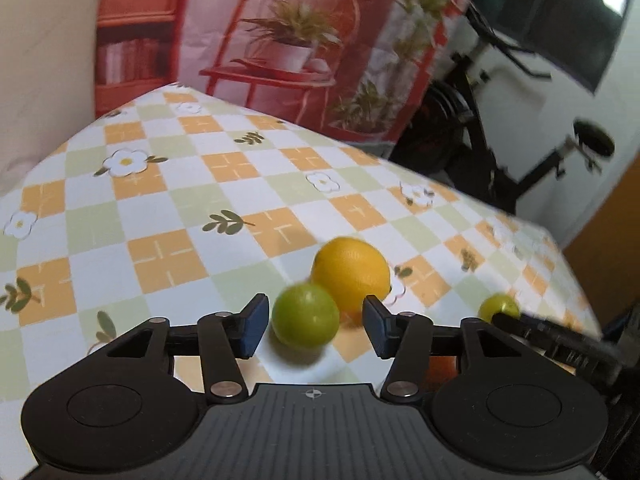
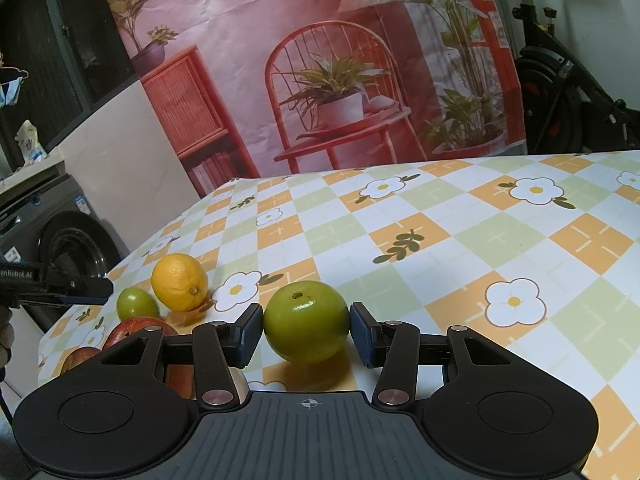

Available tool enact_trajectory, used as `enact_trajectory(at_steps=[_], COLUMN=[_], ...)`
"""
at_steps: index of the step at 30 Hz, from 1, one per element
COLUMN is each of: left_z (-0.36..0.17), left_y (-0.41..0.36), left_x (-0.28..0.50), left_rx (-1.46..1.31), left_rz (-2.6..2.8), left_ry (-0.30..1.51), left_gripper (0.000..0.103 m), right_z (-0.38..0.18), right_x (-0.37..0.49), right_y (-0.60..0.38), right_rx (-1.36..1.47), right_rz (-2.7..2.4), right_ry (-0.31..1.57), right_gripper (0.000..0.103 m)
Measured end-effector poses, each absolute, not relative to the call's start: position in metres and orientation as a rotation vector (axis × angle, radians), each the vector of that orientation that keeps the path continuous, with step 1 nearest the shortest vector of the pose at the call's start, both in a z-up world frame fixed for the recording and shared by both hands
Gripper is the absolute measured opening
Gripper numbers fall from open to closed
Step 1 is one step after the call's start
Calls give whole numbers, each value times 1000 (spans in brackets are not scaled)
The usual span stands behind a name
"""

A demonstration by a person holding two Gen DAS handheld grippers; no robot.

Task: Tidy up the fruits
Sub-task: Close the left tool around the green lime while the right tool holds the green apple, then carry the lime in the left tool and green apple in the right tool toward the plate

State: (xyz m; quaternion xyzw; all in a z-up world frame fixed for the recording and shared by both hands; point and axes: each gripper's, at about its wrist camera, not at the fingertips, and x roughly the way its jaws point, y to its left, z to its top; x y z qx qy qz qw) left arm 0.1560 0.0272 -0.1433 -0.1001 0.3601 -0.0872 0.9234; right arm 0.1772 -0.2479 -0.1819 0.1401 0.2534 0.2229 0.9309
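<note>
Left wrist view first: the left gripper has its fingers spread wide, and a small green fruit sits between the pads with a gap on each side, so nothing's actually gripped. It's a bit blurry, and the whole view is smeared toward the right. Just behind it, touching or nearly so, is the lemon on the checked tablecloth. Over by the table's right edge there's another green fruit, mostly hidden behind a dark finger of the right gripper, which is too blurred and cut off here to say much about. Right wrist view: the right gripper is spread about as wide as the big green fruit sitting between its pads; they look right up against it or a hair off, honestly can't tell if it's pinched. The fruit rests on the cloth, stem dimple up. Near the table's left edge sit the lemon and the small green one, with the left gripper's finger poking in just beside them. Two red apples are mostly hidden behind the gripper's left arm.
</note>
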Motion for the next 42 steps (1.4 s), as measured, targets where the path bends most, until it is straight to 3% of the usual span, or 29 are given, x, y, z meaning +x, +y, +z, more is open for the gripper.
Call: enact_trajectory(at_steps=[24,30,42], left_z=[-167,-170,-139], left_y=[5,11,7], left_x=[170,172,146], left_rx=[-72,-104,-89], left_rz=[-187,-190,-234], left_ry=[740,740,646], left_gripper=[54,48,48], right_z=[-186,-185,-187], right_x=[178,179,177], right_y=[-248,-248,-248], right_rx=[286,287,284], right_rz=[458,460,454], right_ry=[530,530,529], right_gripper=[44,44,44])
